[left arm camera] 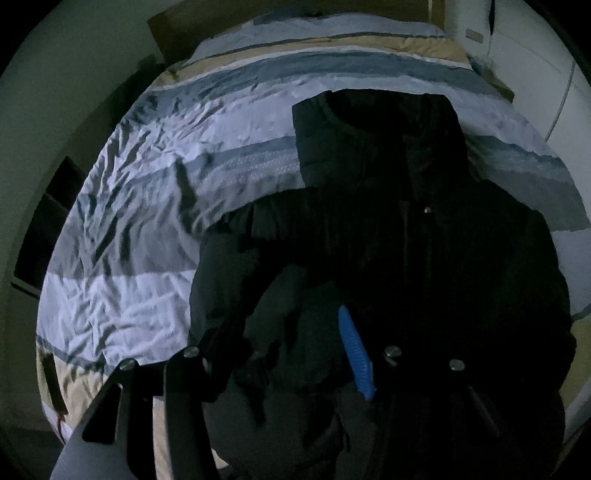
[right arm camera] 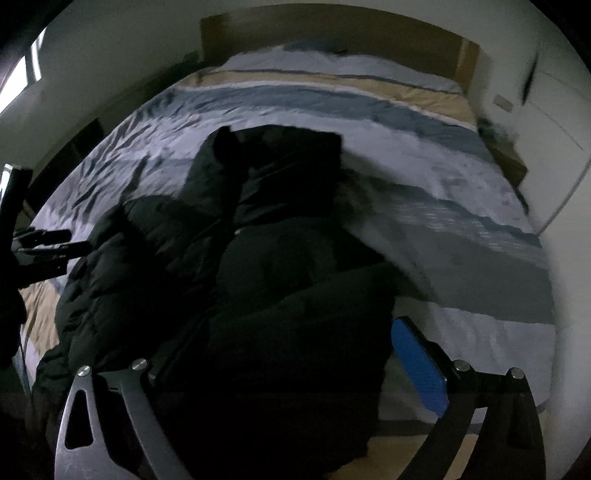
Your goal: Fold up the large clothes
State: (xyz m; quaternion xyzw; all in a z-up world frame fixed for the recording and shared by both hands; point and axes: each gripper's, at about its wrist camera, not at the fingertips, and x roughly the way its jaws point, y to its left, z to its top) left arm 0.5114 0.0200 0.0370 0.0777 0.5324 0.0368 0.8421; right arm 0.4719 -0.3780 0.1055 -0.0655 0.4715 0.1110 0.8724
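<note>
A black puffy jacket (left arm camera: 424, 258) lies front up on the striped bed, its hood (left arm camera: 388, 122) toward the headboard. My left gripper (left arm camera: 273, 362) is shut on a bunched fold of the jacket's left side. The cloth hangs between the fingers and covers most of the blue pad (left arm camera: 356, 354). From the right wrist view the left gripper (right arm camera: 48, 243) shows at the jacket's (right arm camera: 258, 277) left edge. My right gripper (right arm camera: 284, 365) stands wide over the jacket's lower right bulk. Its blue pad (right arm camera: 419, 369) is bare and a gap shows beside it.
A duvet (left arm camera: 147, 221) in white, grey-blue and beige stripes covers the bed, wrinkled on the left. The wooden headboard (right arm camera: 332, 26) is at the far end. White cupboard doors (left arm camera: 535, 74) stand right of the bed and dark shelving (left arm camera: 48, 229) left of it.
</note>
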